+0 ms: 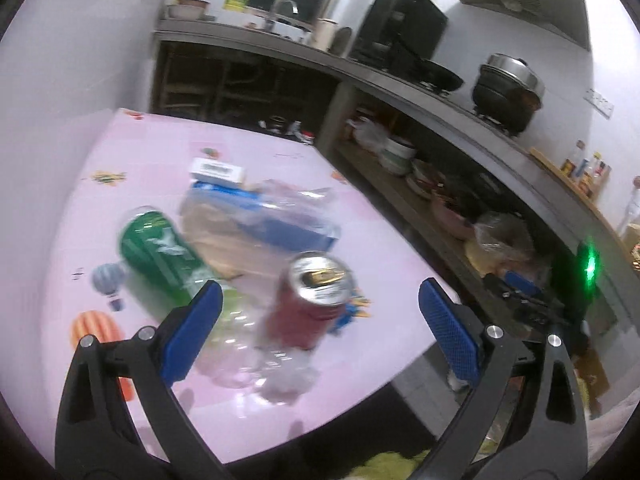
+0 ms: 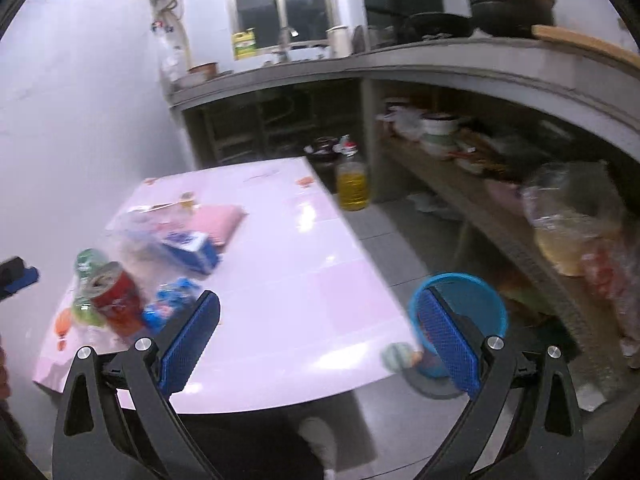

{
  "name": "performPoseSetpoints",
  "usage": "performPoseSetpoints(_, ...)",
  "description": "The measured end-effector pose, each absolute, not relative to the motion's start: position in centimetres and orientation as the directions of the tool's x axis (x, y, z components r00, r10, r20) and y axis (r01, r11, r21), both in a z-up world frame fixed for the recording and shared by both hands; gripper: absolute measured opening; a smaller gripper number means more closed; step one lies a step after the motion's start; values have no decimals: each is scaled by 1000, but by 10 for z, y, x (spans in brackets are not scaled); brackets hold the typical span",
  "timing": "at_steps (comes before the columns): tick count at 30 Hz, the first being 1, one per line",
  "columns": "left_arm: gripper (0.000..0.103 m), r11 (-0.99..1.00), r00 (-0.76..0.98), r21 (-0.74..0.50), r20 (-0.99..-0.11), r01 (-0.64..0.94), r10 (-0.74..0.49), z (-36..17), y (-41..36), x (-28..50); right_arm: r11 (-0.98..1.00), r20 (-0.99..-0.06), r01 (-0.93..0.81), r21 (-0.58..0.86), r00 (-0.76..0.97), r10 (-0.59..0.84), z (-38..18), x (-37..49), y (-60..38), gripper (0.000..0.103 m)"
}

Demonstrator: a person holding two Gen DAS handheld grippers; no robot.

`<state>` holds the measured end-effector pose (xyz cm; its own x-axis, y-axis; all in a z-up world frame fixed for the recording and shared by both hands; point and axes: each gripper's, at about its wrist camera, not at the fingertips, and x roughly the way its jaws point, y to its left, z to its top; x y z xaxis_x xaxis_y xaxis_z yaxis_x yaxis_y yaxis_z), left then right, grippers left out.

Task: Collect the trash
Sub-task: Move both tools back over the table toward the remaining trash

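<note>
Both tongs are wide apart and hold nothing. The left tongs (image 1: 320, 316) hover just above the red can (image 1: 312, 304). A green bottle (image 1: 160, 256) lies to their left and a blue box (image 1: 280, 224) past the can. All the trash sits on the pink bench (image 2: 304, 264). The blue bin (image 2: 476, 308) waits on the floor by the right tongs (image 2: 316, 336). I think no trash is collected yet.

This was a home kitchen. A long concrete counter (image 2: 460, 60) ran along the far and right walls, carrying a wok (image 1: 438, 76), a lidded stockpot (image 1: 508, 88) and a faucet (image 2: 286, 42) under a window (image 2: 280, 0). Bowls (image 1: 396, 152) crowded the shelf beneath; an oil jug (image 2: 352, 184) stood on the tiled floor (image 2: 400, 240).
</note>
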<state>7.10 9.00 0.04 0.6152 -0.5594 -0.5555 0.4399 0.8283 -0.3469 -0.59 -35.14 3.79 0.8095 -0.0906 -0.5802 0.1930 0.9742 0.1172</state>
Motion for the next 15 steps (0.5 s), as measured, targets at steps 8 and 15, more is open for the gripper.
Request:
performPoseSetpoints(8,95,877,647,-318,-592,360,-480,-24,112,82,969,-614,102,225,787,60,29,16,-330,94)
performPoseSetpoints(15,95,866,656,-336,-565,370,-500,-29,115,94,936,-625,35,351,752,207,22,36,-320,88)
